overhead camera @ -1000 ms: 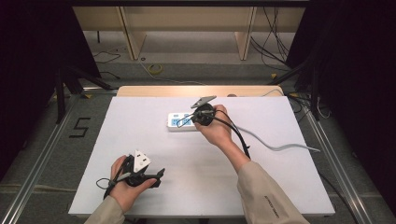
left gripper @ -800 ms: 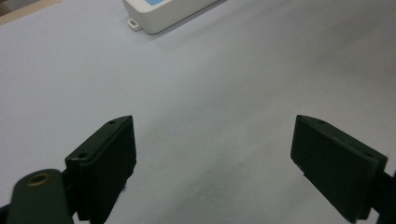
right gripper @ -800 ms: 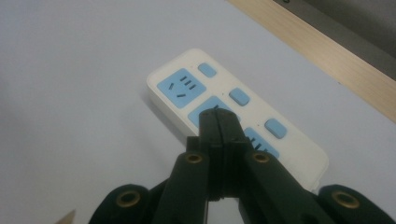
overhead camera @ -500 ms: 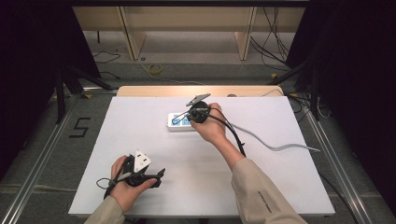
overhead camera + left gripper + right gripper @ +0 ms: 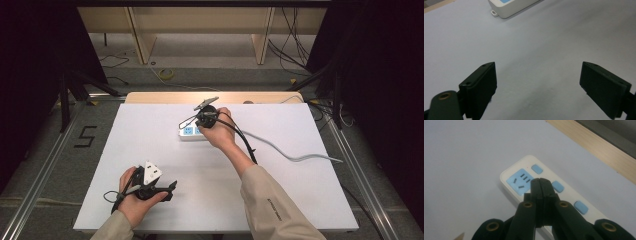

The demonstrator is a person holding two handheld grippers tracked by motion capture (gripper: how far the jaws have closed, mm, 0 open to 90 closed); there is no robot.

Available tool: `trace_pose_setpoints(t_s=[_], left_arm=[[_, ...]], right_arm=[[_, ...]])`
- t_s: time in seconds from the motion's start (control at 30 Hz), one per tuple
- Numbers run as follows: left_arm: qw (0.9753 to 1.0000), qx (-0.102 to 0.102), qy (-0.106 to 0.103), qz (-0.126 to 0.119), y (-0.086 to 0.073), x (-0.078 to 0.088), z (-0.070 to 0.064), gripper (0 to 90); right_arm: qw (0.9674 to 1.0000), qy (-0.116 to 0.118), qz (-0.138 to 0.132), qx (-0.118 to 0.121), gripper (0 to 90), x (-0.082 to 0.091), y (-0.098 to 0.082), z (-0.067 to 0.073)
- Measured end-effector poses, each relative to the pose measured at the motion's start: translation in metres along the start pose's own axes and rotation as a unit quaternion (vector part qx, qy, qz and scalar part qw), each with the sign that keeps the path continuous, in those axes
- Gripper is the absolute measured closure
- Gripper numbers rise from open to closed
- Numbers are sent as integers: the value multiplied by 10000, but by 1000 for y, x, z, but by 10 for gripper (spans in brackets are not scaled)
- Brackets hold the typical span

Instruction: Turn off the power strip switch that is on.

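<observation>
White table (image 5: 150, 130), grey floor (image 5: 45, 150), wooden furniture legs (image 5: 140, 35) beyond.

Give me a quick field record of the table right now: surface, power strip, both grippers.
surface: white table top
power strip: white with blue sockets and buttons, lying flat at the far middle of the table, grey cord trailing right
right gripper: jaws shut, empty, tips just above the strip by a blue button
left gripper: jaws open, empty, low over the near left of the table
</observation>
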State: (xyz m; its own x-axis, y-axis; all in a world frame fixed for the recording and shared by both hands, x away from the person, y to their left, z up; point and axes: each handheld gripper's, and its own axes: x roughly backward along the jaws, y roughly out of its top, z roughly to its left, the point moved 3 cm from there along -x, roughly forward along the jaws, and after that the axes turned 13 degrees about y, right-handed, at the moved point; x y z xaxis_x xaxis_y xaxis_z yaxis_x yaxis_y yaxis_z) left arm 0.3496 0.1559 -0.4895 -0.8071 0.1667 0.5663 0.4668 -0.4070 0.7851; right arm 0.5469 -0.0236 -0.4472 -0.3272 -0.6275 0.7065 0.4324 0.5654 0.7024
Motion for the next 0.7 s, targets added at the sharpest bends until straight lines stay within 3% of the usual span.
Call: trace_pose_setpoints(t_s=[0.17,0.7], left_arm=[[10000,1,-3,9,-1,0,0,140],[10000,-18,-17,11,-1,0,1,140]], right_arm=[[9999,21,38,-113,900,-9,1,-2],[9998,64,84,-164,900,-30,9,-6]])
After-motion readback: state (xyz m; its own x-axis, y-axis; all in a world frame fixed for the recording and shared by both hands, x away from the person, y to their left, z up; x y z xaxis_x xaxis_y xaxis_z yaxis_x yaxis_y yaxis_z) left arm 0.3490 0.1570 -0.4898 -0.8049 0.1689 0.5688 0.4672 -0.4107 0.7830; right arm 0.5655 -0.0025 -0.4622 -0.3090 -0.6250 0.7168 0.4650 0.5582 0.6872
